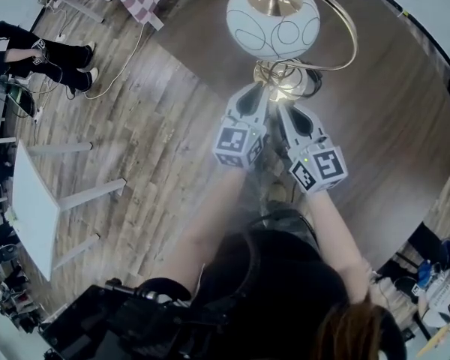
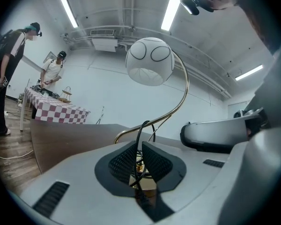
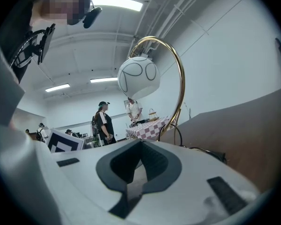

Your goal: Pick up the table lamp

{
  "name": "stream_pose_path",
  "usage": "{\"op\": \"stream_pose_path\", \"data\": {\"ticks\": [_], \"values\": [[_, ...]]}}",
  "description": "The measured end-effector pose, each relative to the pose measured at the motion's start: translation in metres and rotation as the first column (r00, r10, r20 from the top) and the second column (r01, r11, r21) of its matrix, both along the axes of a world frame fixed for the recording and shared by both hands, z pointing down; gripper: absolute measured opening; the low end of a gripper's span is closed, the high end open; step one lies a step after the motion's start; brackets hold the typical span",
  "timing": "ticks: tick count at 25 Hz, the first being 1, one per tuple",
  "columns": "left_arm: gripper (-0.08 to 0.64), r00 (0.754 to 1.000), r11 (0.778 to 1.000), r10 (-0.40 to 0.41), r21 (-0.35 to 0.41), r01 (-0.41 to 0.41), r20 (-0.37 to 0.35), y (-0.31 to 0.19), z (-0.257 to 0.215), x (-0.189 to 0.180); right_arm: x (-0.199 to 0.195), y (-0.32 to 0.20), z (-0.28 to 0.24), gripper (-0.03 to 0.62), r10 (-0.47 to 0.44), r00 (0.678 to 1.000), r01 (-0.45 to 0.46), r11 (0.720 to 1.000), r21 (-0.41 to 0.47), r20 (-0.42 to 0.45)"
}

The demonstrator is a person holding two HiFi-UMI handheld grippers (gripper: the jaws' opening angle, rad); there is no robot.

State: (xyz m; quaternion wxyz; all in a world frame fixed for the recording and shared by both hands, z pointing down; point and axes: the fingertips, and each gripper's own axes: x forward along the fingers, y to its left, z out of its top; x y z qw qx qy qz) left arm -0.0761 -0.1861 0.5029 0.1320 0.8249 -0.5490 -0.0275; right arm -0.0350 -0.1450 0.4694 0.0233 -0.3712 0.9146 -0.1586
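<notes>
Directly ahead, the left gripper (image 2: 140, 159) is framing the table lamp (image 2: 150, 62) base between parted jaws, the right gripper (image 3: 139, 149) hovering shut alongside.

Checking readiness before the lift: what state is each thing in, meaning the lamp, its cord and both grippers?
table lamp: upright on the table, looks unlit.
cord: slack, looped beside the lamp.
left gripper: jaws slightly apart, cord showing in the gap.
right gripper: shut, empty.
</notes>
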Motion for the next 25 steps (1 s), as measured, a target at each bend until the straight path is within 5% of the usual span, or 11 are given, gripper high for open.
{"op": "stream_pose_path", "data": {"ticks": [5,8,25], "values": [[0.044,1.0,1.0,-0.011,0.0,0.011,0.014,-0.021,0.009,-0.009,-0.003,-0.012,0.007,0.005,0.018,1.0,-0.018,1.0,0.007,0.013],[0.109,1.0,1.0,-0.014,-0.01,0.014,0.024,-0.034,0.015,-0.012,-0.002,-0.019,0.013,0.005,0.028,0.999,-0.028,1.0,0.006,0.021],[0.109,0.997,0.999,0.001,-0.039,0.002,0.077,-0.075,0.024,-0.007,0.007,-0.032,0.023,0.005,0.052,0.998,-0.052,0.999,0.003,0.034]]}}
